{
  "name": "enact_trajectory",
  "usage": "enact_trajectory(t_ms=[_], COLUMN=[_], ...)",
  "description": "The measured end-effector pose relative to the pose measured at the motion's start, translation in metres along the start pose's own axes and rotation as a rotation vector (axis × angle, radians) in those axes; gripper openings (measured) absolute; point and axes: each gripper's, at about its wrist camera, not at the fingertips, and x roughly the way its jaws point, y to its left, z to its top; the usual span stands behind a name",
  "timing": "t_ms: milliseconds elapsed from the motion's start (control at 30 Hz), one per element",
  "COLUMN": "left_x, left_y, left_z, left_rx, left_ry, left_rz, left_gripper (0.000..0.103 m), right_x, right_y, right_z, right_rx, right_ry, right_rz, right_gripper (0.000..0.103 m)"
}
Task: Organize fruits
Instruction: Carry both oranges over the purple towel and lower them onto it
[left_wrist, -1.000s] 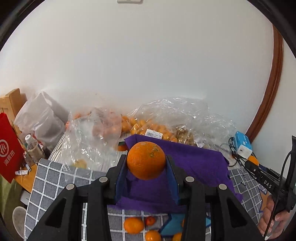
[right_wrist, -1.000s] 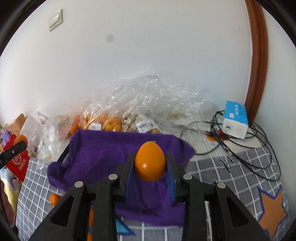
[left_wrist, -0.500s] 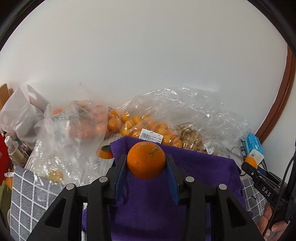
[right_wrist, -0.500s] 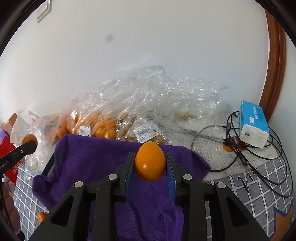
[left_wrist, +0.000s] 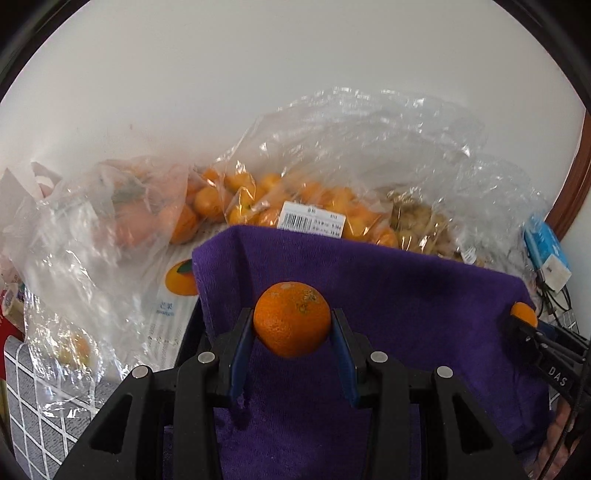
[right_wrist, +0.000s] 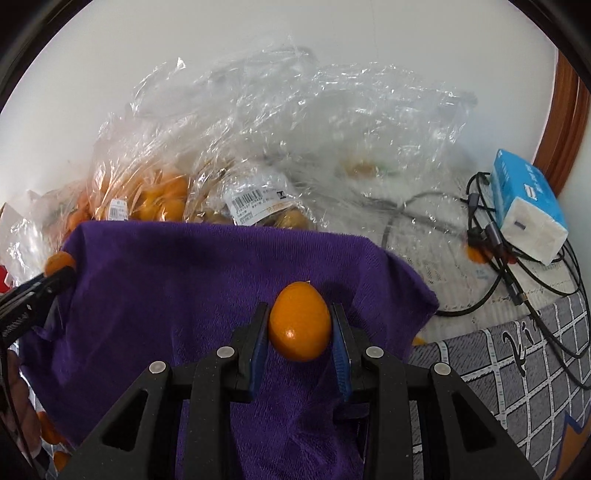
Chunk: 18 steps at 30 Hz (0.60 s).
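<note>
Both grippers have been carried forward and down since a second ago, so that the purple towel (left_wrist: 406, 295) now fills the lower view and the checked cloth is nearly lost. Behind its far edge, clear bags of small oranges (left_wrist: 258, 206) are heaped. The left gripper (left_wrist: 291, 325) is clamped on a mottled orange (left_wrist: 291, 323); the right gripper (right_wrist: 299, 325) on a smoother, egg-shaped citrus (right_wrist: 299, 321). Each fruit is held directly above the towel, left toward its left side.

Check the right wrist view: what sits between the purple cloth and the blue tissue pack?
Mostly bare striped white sheet under crumpled clear plastic, with black cables bunched beside the blue tissue pack. Nothing else between it and the purple cloth, in the right wrist view.
</note>
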Motion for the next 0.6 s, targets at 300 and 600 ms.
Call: enact_trajectory(t_ms=[300, 600], left_x=[0.011, 0.017], left_y=[-0.006, -0.015], left_z=[-0.004, -0.004], left_rx=[0.023, 0.047], left_ry=[0.062, 0.091], left_rz=[0.01, 0.009], left_gripper=[0.039, 0.039], right_x=[0.01, 0.01], right_y=[0.008, 0.004], right_z=[-0.003, -0.002], right_rx=[-0.041, -0.031], right_ry=[0.044, 0.045], right_rz=[-0.008, 0.004], right_gripper=[0.032, 0.041])
